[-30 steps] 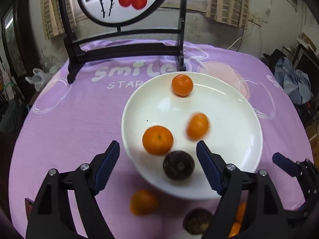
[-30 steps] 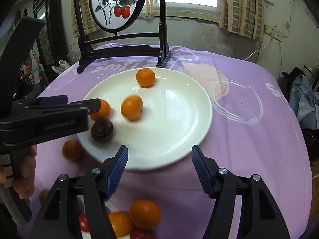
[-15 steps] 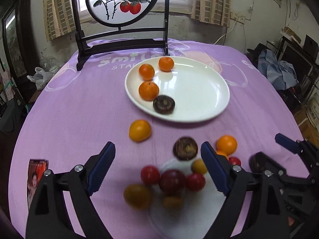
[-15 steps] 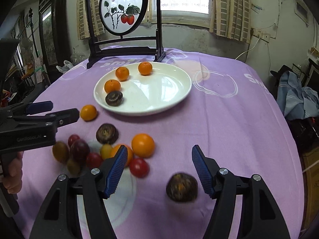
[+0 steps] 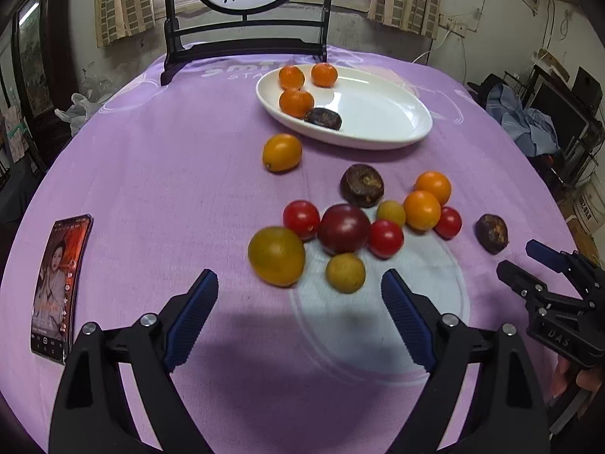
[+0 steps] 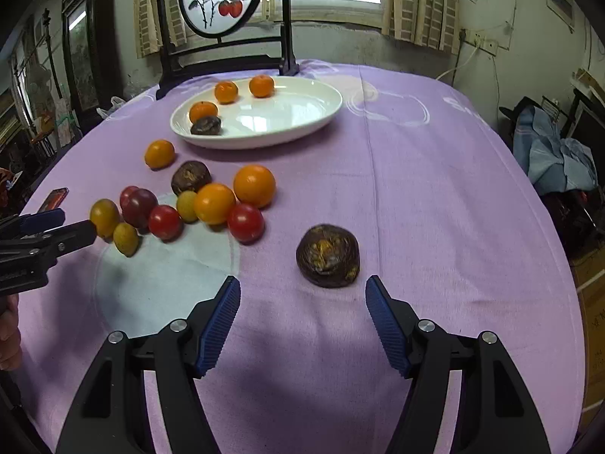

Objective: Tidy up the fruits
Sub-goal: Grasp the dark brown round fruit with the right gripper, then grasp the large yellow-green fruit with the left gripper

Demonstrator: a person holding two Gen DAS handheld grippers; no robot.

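A: Start big — the tabletop (image 6: 416, 174) under its purple cloth has a white plate (image 6: 302, 121) at the far side, already holding three small oranges and one dark brown fruit. Everything else lies loose on the cloth, nearer than the plate.

B: And which hand is closer to what?

A: The right hand-held gripper (image 6: 302, 317) has its jaws spread apart and empty, and a lone dark brown fruit (image 6: 328, 256) sits straight ahead of them, just beyond the tips and slightly right of centre. It is roundish, a little flattened, so no long axis matters.

B: Room around it?

A: Plenty — bare cloth on every side, the cluster of tomatoes and oranges (image 6: 211, 204) well to its left.

B: The left one?

A: The left hand-held gripper (image 5: 298, 299) is also apart and empty, facing a yellow-green fruit (image 5: 276, 256) and a smaller yellow fruit (image 5: 345, 272) just ahead. Those are crowded; I'd judge the right's grab the easier.
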